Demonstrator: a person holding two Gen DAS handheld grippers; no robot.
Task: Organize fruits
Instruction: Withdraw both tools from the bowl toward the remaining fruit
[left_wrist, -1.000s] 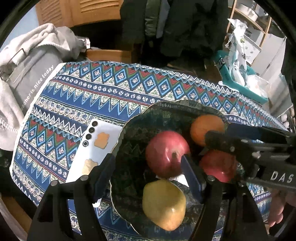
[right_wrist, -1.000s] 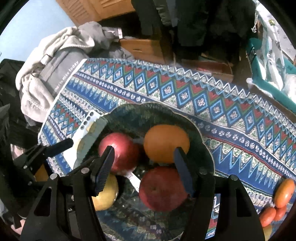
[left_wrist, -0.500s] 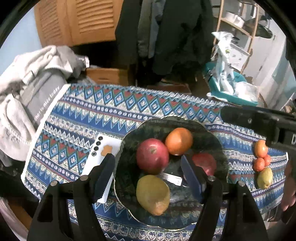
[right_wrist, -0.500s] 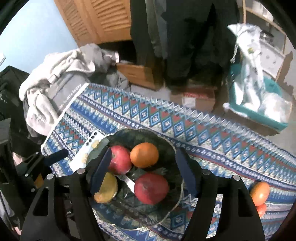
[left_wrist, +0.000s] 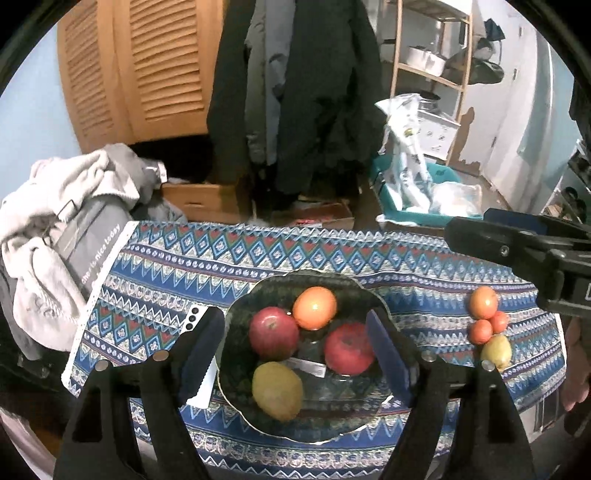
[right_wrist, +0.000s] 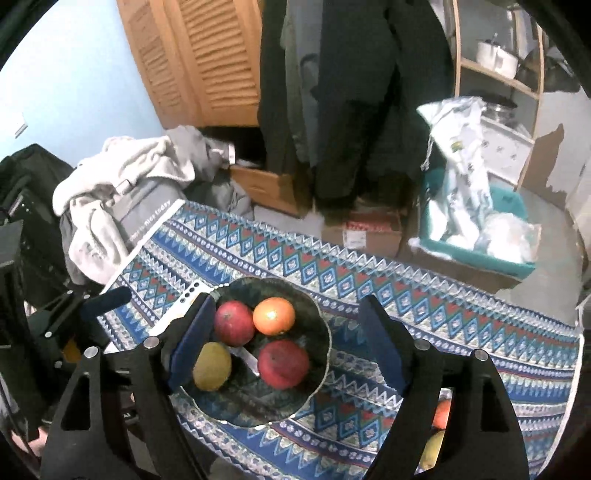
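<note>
Both claws are spread wide w/ nothing between the fingers: left claw (left_wrist: 295, 358) and right claw (right_wrist: 286, 343) hang high above the table now, vs 1 s ago when they were low over the bowl (left_wrist: 236, 325) w/ the fruit filling the view. So they've pulled up and back; the whole cloth (left_wrist: 258, 258) comes into sight.

Bowl holds 4 pcs: two red apples (left_wrist: 273, 333) (left_wrist: 349, 348), an orange (left_wrist: 314, 308), a yellow pear (left_wrist: 277, 390). None has shifted in the last second. A white label or card lies in the bowl btw them; can't tell what it is. Phone (left_wrist: 195, 320) sits just left of the bowl, partly behind the left claw's finger.

Retreat reveals a cluster still out on the cloth, well right of the bowl: loose orange (left_wrist: 484, 302), two small red fruits (left_wrist: 489, 326), small pear (left_wrist: 496, 350).

Judgement: last drop-off looks finished, task approx half done; next likely a reach right for that cluster.
</note>
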